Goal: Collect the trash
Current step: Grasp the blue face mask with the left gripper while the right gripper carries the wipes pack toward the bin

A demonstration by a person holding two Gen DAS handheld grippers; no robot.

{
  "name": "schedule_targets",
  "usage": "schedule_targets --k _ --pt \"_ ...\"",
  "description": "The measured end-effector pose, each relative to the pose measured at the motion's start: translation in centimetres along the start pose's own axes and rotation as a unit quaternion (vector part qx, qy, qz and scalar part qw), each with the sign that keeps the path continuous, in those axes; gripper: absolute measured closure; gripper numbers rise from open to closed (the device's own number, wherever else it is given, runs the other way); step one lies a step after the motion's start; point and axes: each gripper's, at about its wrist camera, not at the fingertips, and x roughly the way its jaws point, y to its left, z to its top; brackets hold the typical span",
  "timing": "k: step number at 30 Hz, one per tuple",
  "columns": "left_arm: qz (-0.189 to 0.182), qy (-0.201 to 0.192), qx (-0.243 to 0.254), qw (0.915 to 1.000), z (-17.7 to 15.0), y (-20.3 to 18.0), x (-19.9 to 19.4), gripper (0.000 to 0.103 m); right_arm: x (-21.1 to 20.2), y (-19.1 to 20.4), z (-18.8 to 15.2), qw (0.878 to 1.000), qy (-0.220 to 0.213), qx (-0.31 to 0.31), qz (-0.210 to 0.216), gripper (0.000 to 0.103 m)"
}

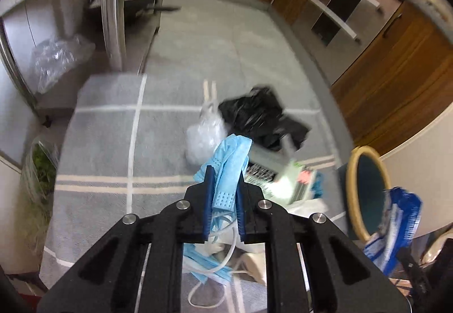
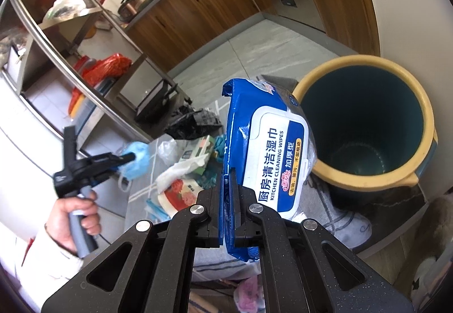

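Observation:
My left gripper (image 1: 224, 171) is shut on a light blue face mask (image 1: 230, 160) and holds it above the grey rug (image 1: 107, 143); the mask also shows in the right wrist view (image 2: 137, 158), with the left gripper (image 2: 130, 157) held in a hand. My right gripper (image 2: 228, 171) is shut on a blue pack of kitchen cleaning wipes (image 2: 266, 148), held up left of the open yellow-rimmed bin (image 2: 365, 126). The bin (image 1: 368, 191) and the pack (image 1: 396, 222) show at the right of the left wrist view. Trash lies on the rug: a black bag (image 1: 260, 114), a clear bag (image 1: 203, 137), a white-green box (image 1: 294, 182).
A steel shelf rack (image 2: 85, 80) with red bags stands at the left. Wooden cabinets (image 1: 396, 72) line the far side and right. More masks (image 1: 209, 267) and a flowered tissue pack (image 2: 178, 194) lie on the rug near the grippers.

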Motion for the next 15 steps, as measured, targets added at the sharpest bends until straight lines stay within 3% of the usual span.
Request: schedule_targets --k 7,15 --pt "-0.055 -0.045 0.044 0.9965 0.3 -5.8 -4.5 0.09 -1.9 -0.8 1.3 1.0 -0.028 -0.001 0.001 0.099" --pt "-0.14 -0.037 0.122 0.982 -2.3 -15.9 -4.2 0.09 -3.9 -4.4 2.8 0.998 -0.058 0.035 -0.016 0.099"
